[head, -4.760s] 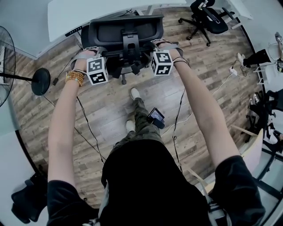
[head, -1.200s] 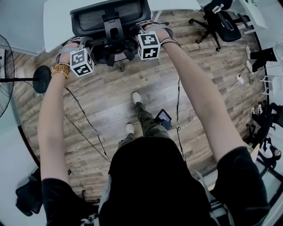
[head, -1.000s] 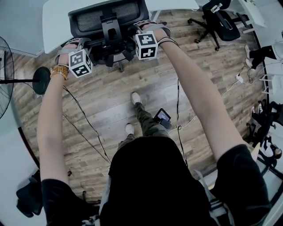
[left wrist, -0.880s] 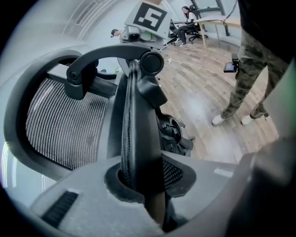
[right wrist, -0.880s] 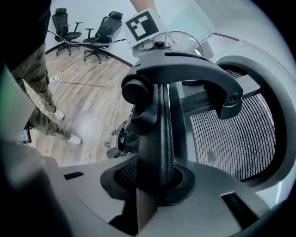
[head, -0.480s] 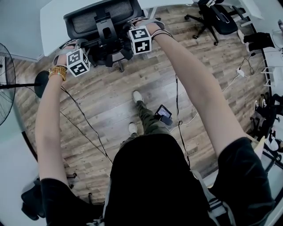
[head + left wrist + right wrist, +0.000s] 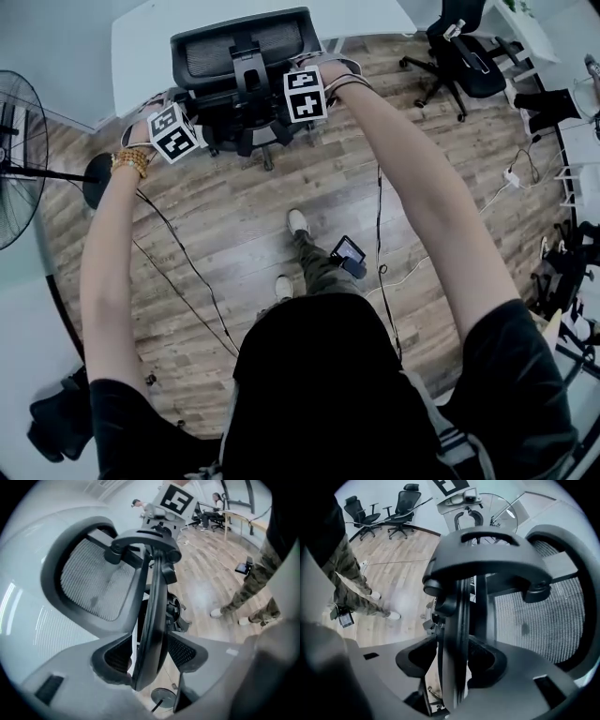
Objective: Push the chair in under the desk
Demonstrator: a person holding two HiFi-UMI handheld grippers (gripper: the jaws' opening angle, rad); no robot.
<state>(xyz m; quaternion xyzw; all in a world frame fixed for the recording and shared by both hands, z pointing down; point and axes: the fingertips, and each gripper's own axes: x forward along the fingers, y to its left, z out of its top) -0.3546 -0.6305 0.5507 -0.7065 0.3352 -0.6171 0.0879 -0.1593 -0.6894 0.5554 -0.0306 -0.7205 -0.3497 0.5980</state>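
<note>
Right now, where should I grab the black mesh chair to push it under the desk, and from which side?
Grip the chair by the thin side rims of its back frame, one on each side, coming from behind. Each rim fits between jaws, and the back faces you with the white desk beyond.

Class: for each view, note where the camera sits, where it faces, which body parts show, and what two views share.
Head view: on the head, facing down at chair and desk; arms, torso, feet show.
Left gripper view: on the left gripper, along its opening fingers, chair bar between; legs show.
Right gripper view: on the right gripper, fingers opening, chair bar between; legs show.
Both gripper views share the mesh backrest.
</note>
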